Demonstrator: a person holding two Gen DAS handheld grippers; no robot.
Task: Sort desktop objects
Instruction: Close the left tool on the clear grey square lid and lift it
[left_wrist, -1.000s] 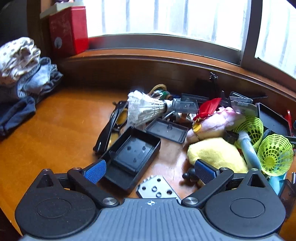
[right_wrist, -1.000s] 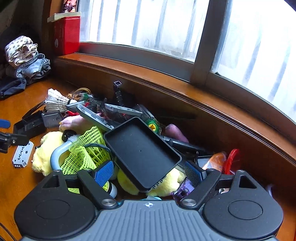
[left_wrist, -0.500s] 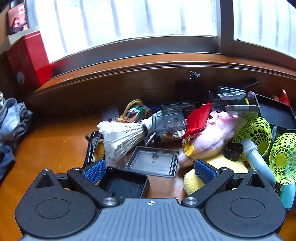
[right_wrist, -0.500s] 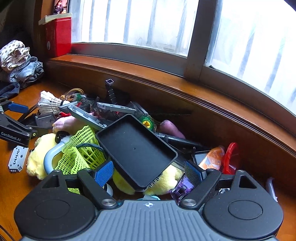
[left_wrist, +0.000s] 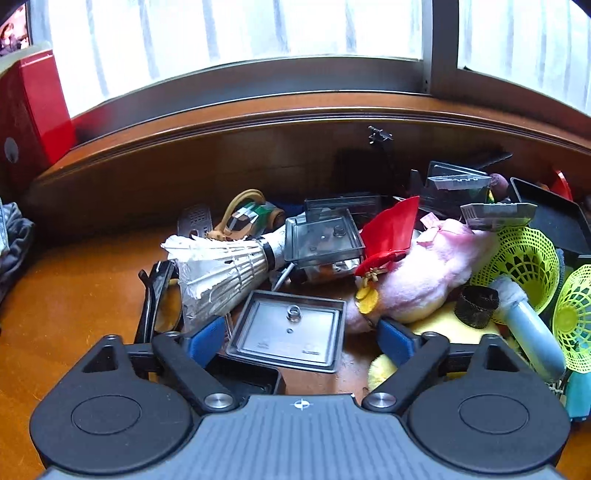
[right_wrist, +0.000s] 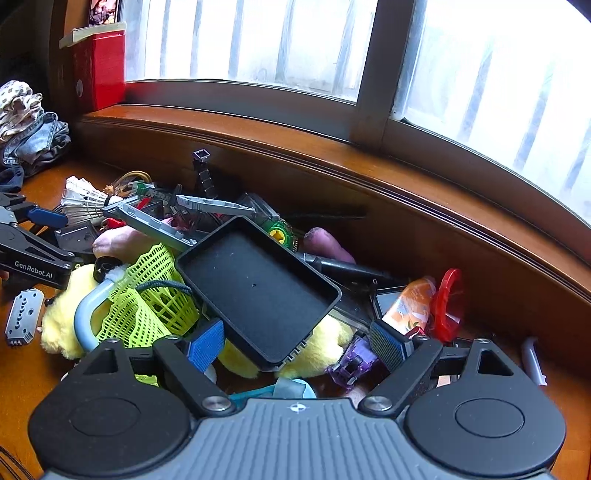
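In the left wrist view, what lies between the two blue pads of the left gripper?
A flat clear rectangular plastic lid lies there on the wooden table, between the open left gripper's pads, as the left wrist view shows.

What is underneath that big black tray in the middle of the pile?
The black tray lies tilted on a yellow plush toy, whose fur shows below its lower edge. A neon-green mesh shuttlecock sits beside its left edge. Whatever lies under the tray's middle is covered.

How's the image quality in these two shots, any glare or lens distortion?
Left wrist view: the window is blown out white, the sill bows from fisheye, the white shuttlecock stays sharp. Right wrist view: the window is equally overexposed, edges curve, the black tray is evenly lit.
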